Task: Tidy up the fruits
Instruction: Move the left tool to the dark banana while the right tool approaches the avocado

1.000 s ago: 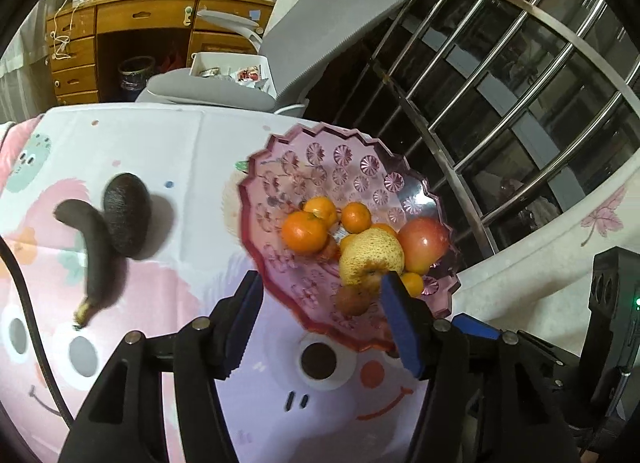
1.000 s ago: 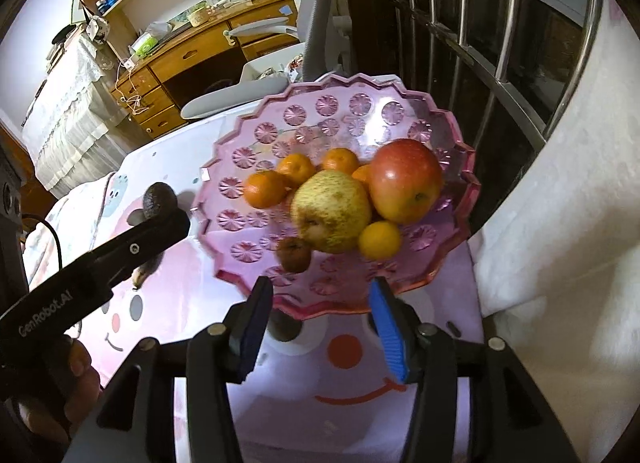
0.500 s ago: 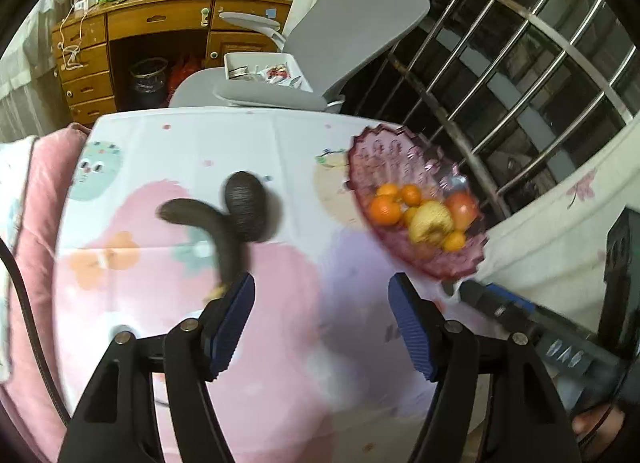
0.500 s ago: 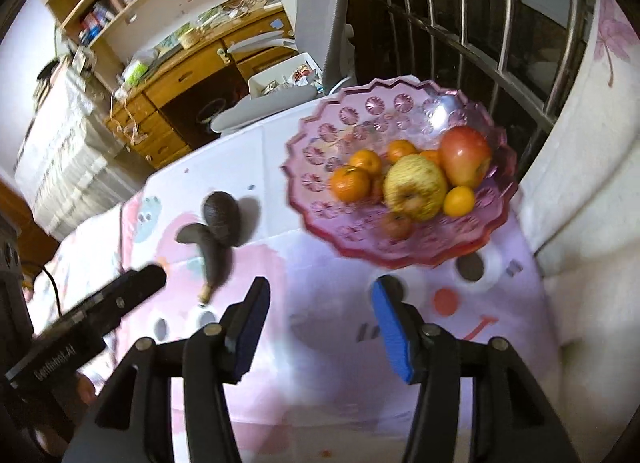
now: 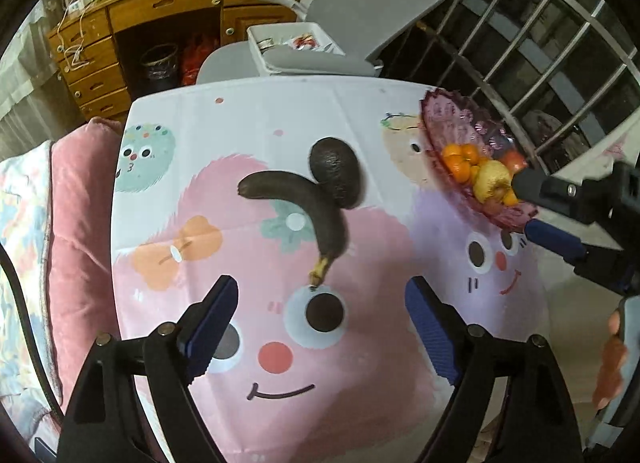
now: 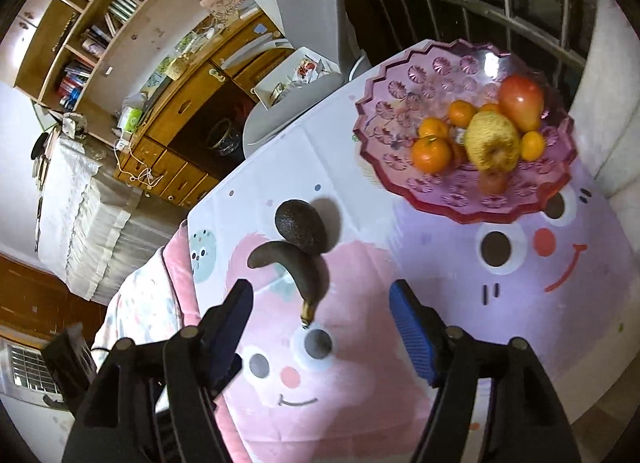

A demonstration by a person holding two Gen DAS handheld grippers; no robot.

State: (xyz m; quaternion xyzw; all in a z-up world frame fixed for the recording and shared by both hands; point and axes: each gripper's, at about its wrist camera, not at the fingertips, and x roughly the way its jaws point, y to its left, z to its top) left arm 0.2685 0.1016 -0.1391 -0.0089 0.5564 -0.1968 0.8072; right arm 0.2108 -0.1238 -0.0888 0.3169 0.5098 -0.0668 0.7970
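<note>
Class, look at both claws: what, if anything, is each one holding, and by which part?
Nothing is held. The left claw and right claw have just been opening, empty, above the banana.

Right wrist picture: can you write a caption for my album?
Open right gripper hangs over a blackened banana touching an avocado, pink fruit bowl beyond.

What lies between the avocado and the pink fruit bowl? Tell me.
Only bare printed tablecloth. In the right wrist view, nothing sits between the avocado and the pink fruit bowl; the blackened banana lies on the avocado's other side.
</note>
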